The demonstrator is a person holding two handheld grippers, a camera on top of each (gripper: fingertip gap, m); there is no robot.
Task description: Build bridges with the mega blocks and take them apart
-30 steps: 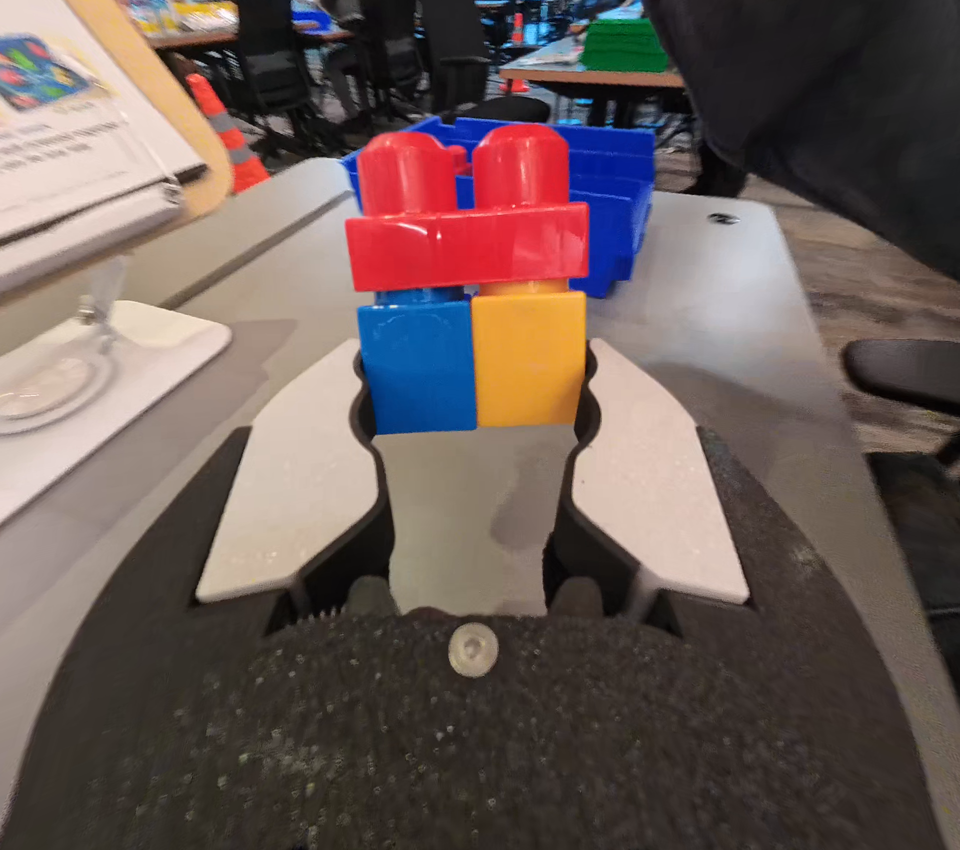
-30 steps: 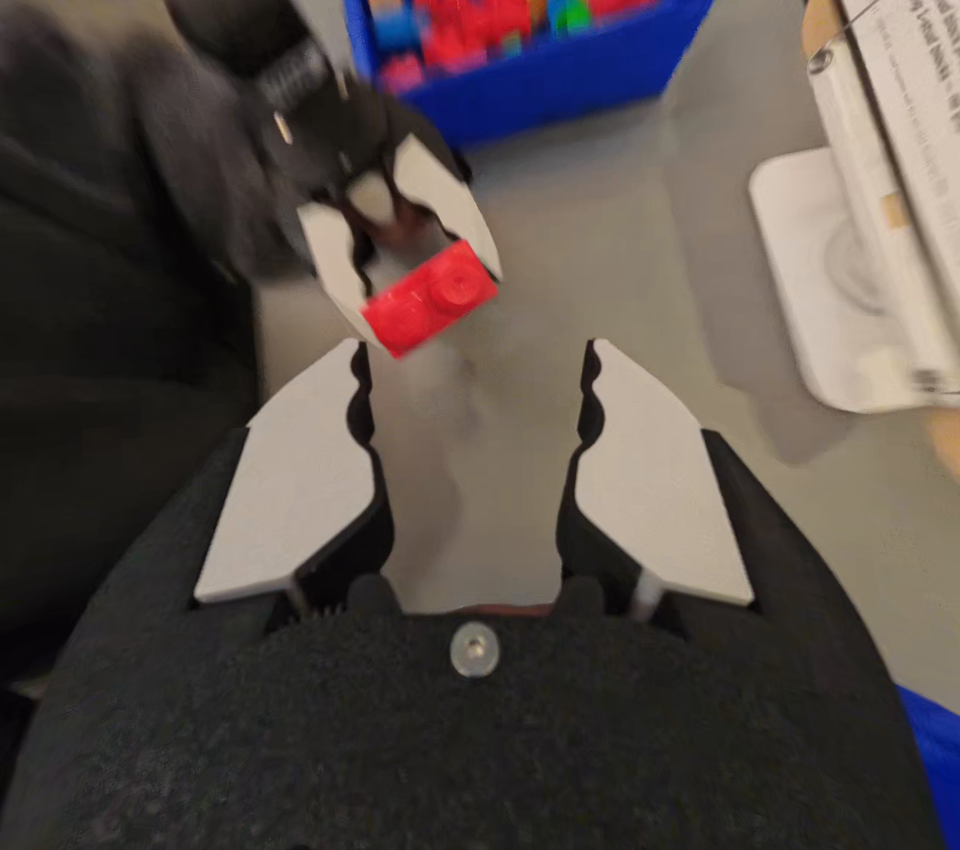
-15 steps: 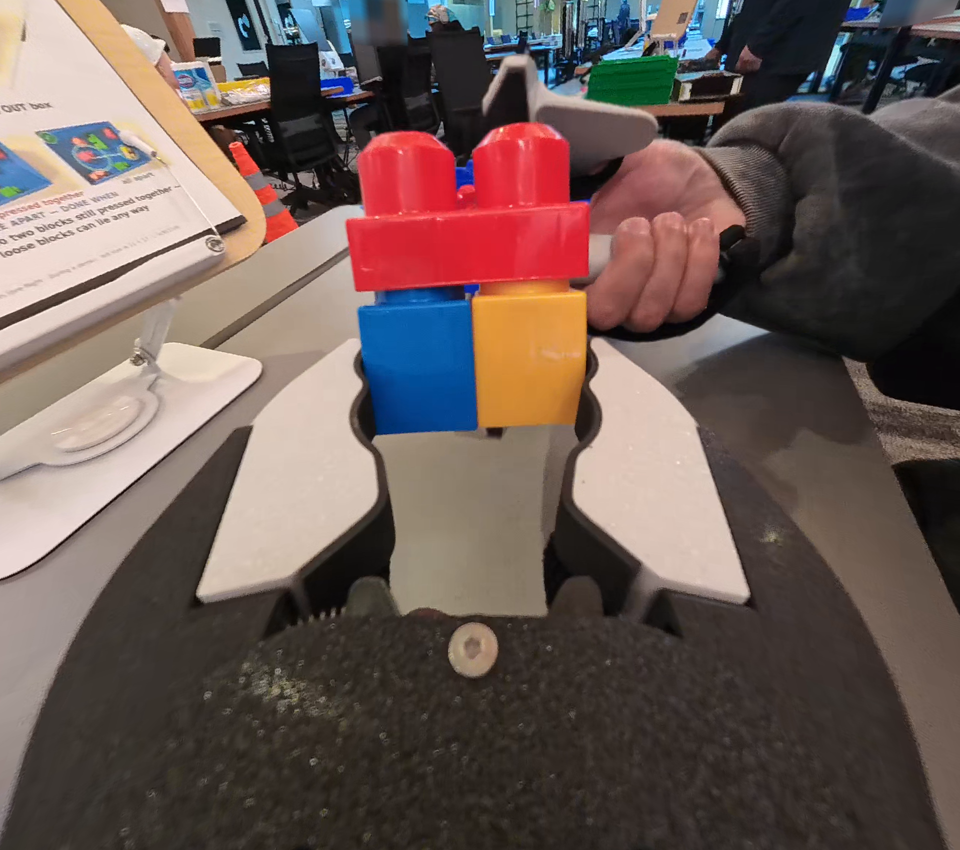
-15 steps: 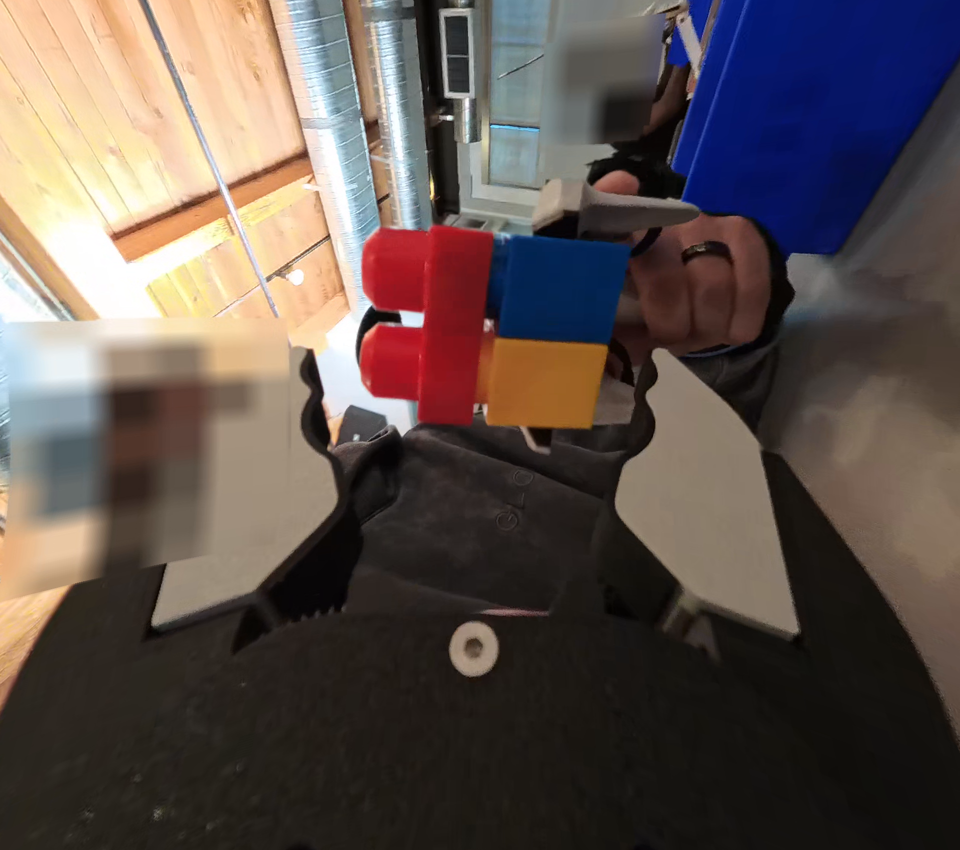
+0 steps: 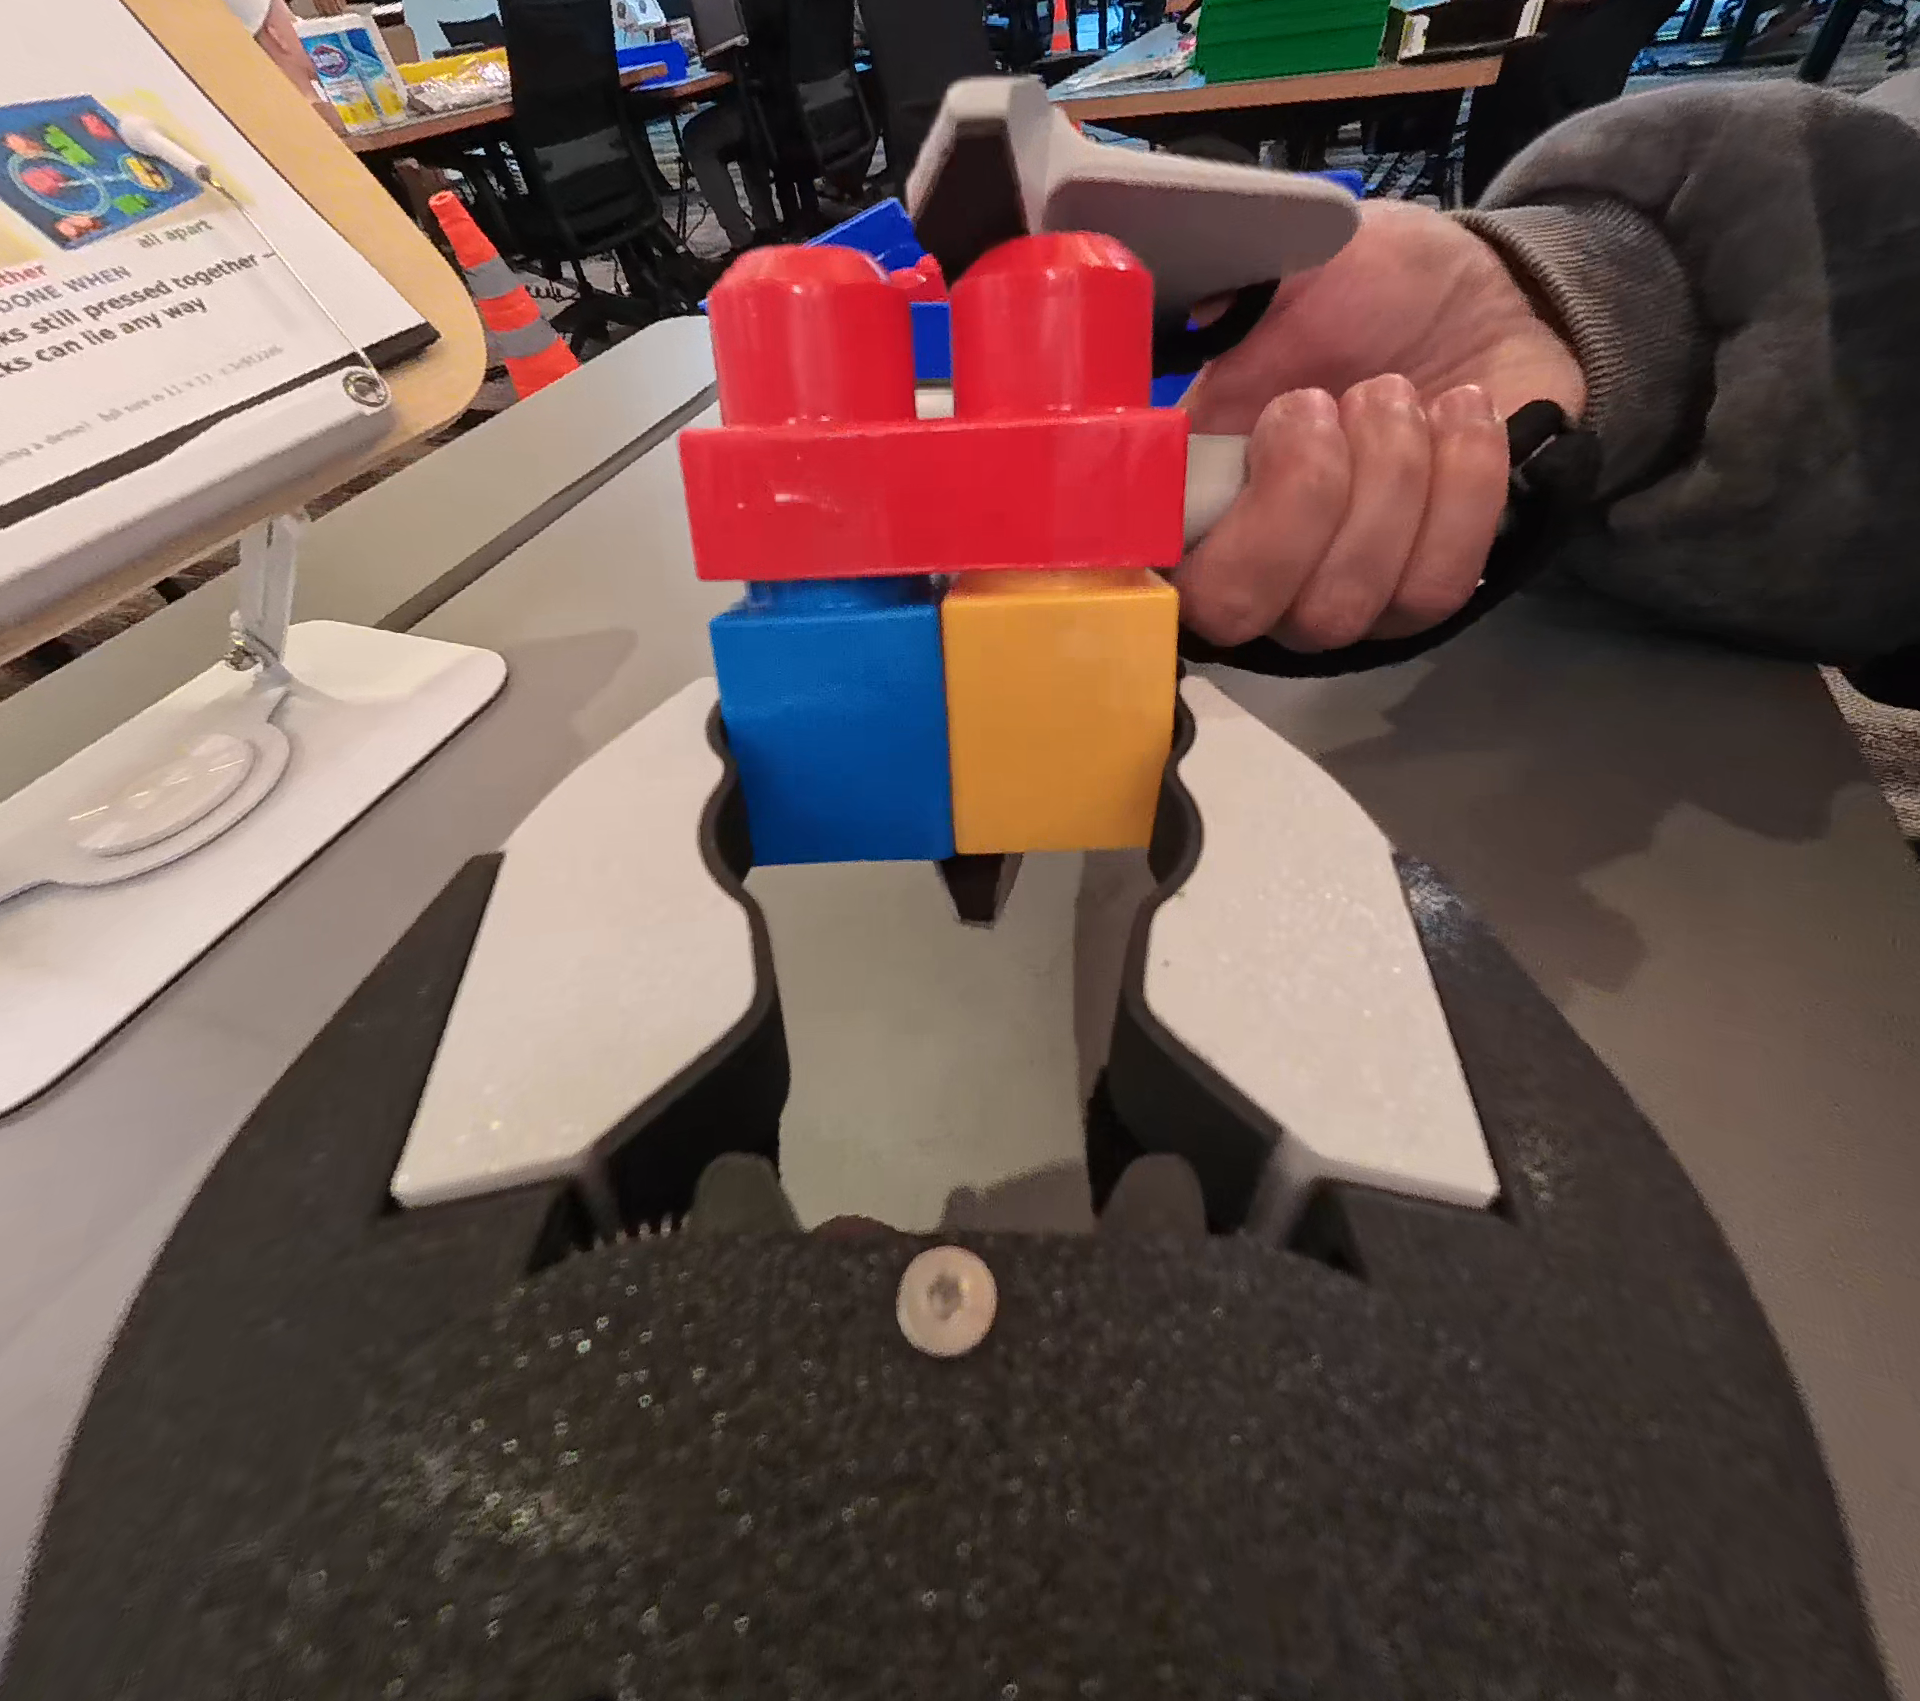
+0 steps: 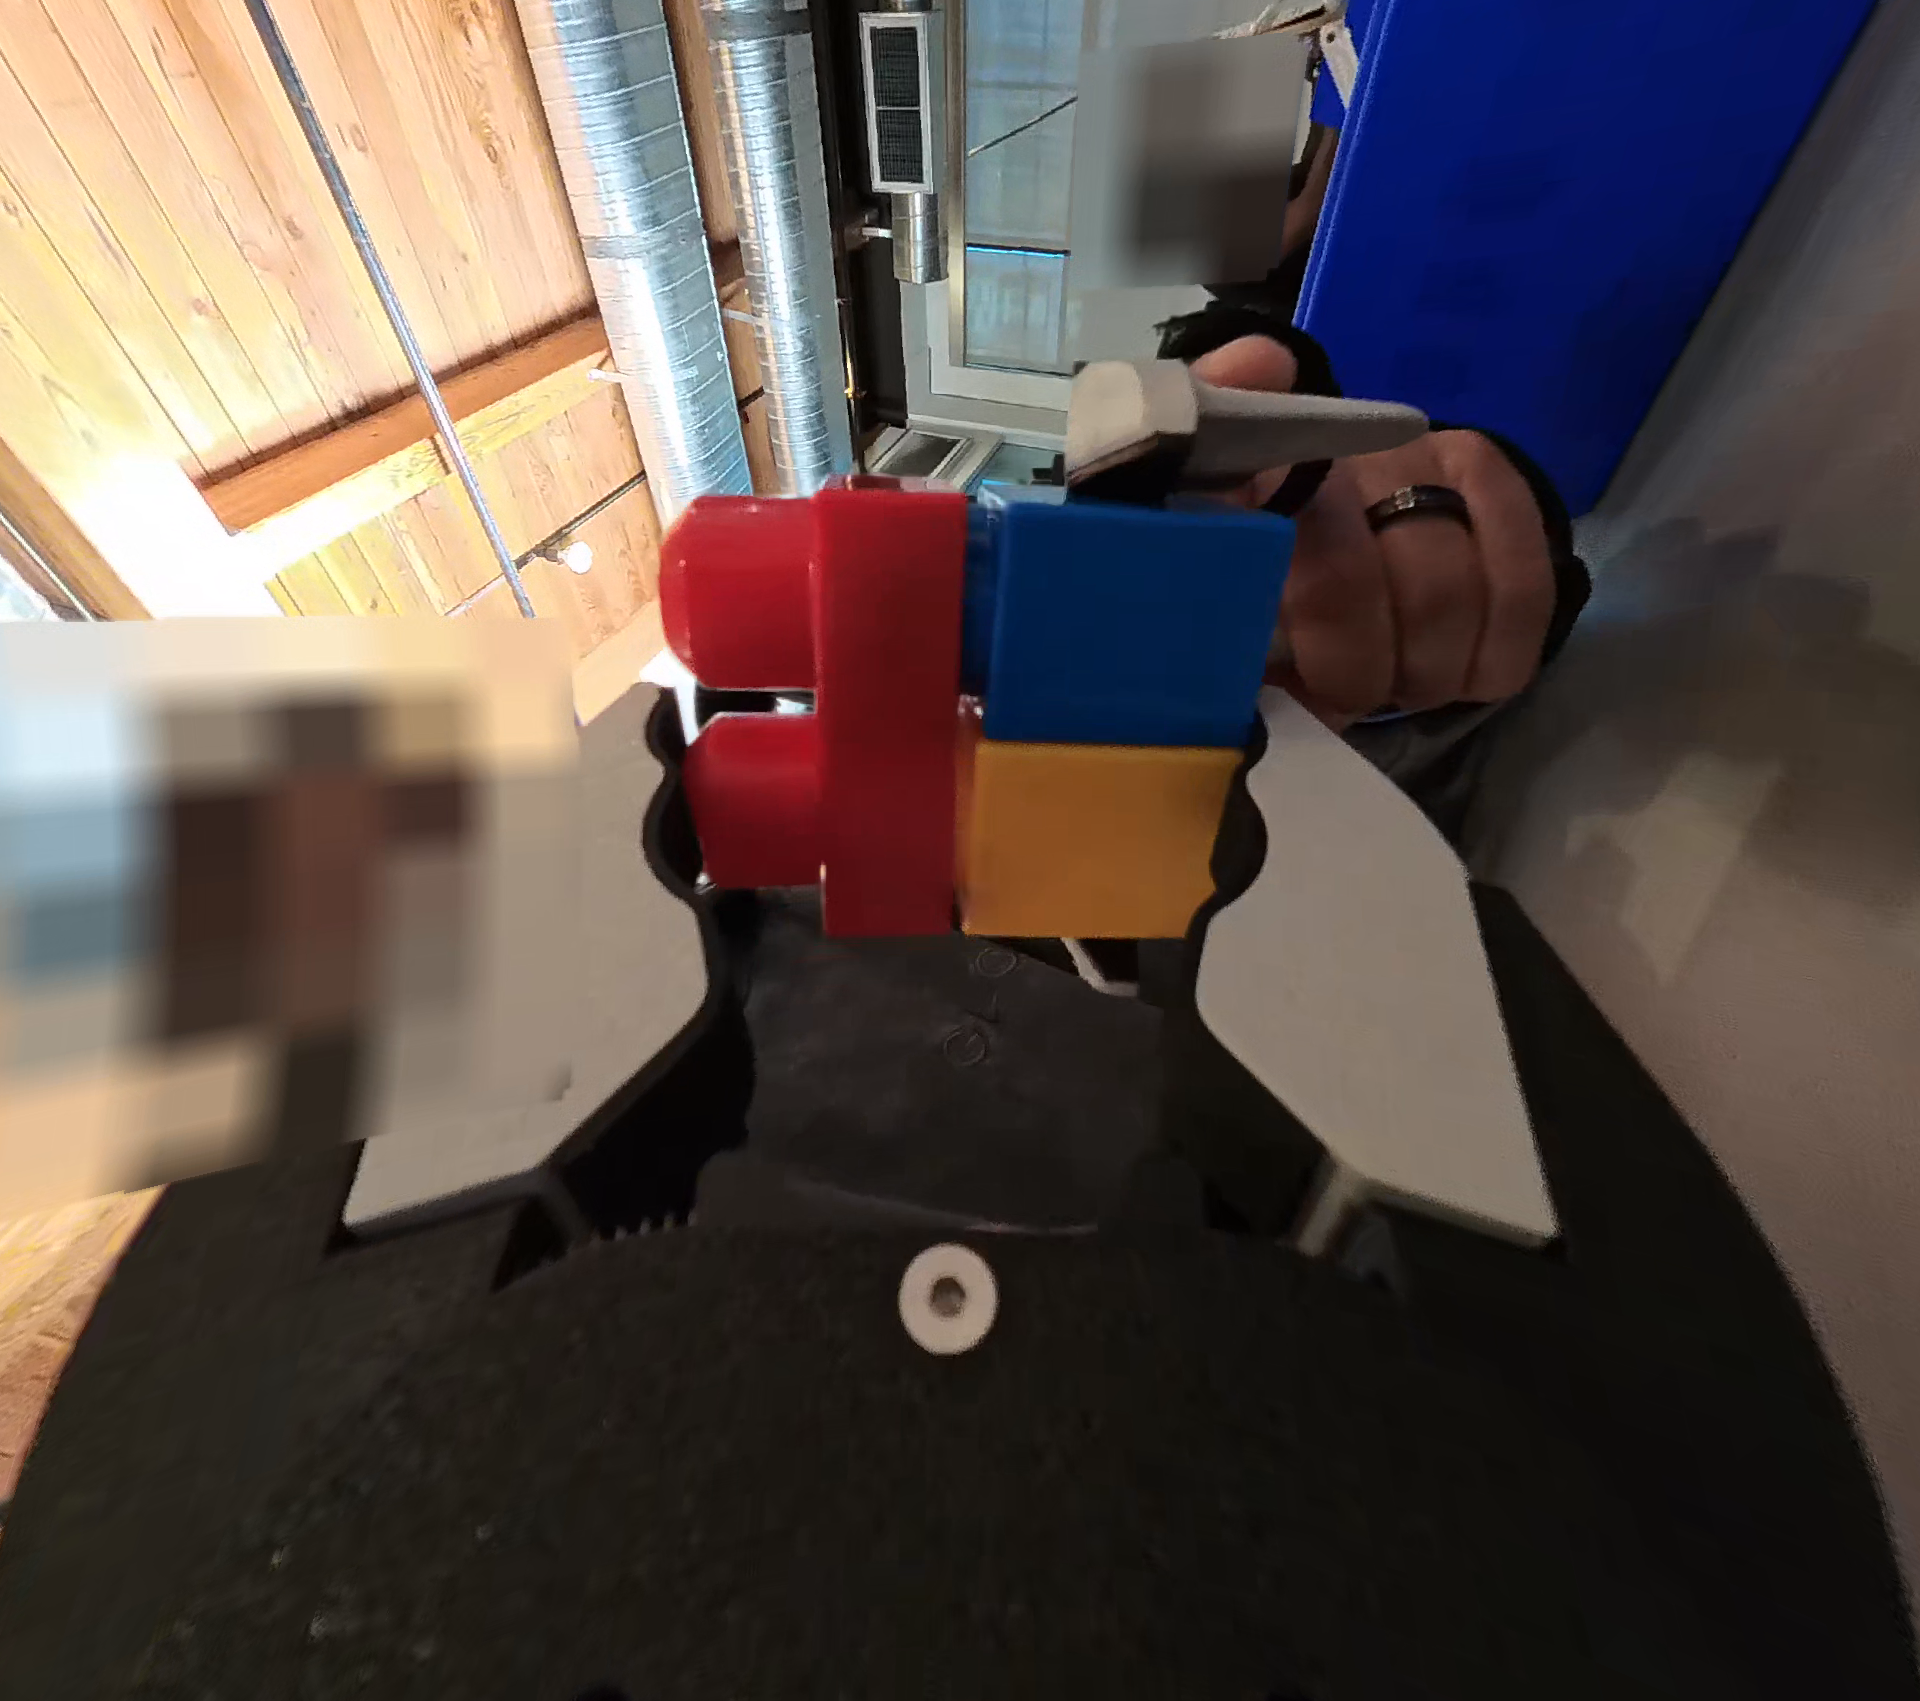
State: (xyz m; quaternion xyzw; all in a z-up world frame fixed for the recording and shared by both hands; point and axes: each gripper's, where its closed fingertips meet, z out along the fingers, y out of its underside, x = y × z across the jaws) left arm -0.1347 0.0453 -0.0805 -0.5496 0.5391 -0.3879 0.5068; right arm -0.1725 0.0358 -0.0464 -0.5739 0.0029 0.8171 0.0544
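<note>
In the middle of the left wrist view we hold the little bridge upright: our left gripper (image 5: 948,778) is closed on the two legs, one finger against the blue block (image 5: 836,732), the other against the yellow block (image 5: 1055,716), so the pair is pinched together and the red block (image 5: 930,498) spanning them stays free above. We judge that is deliberate: gripping low leaves the top piece exposed for pulling off.

Our right gripper (image 6: 951,804) comes at the same stack from the side, which is why the bridge lies sideways at the centre of its view. Its fingers stand wide, one by the red studs, the other at the base of the yellow leg; whether they already press we cannot tell. In the left view one right finger (image 5: 1164,197) pokes above the studs, upper centre. The blue bin (image 6: 1621,124) fills the upper right, and the instruction stand (image 5: 156,280) sits upper left on the table (image 5: 1558,820)
</note>
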